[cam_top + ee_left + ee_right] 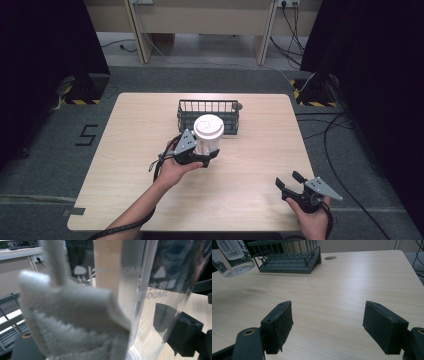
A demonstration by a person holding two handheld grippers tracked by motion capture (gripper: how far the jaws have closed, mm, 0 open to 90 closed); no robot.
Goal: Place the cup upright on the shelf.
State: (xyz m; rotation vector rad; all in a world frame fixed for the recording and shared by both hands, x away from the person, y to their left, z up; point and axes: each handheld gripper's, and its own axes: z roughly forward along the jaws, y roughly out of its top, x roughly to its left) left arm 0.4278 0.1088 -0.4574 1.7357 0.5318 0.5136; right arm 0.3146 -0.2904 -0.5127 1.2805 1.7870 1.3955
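Note:
A clear plastic cup [208,136] with a white lid is in the air just in front of the dark wire basket [207,103]. My left gripper [206,158] is shut on its lower part. In the left gripper view the cup wall [140,297] has 500ML marks, and a white fuzzy object [72,322] sits inside it. One black jaw pad [183,337] shows through the plastic. My right gripper [288,179] stands open near the table's front right edge with nothing between its pads [280,322]. From there the cup's base [233,261] hangs above the wood, left of the basket [287,260].
The light wood table [250,200] has a round cable hole [238,106] beside the basket's right end. Black curtains stand on both sides. Cables [340,150] run over the grey floor to the right.

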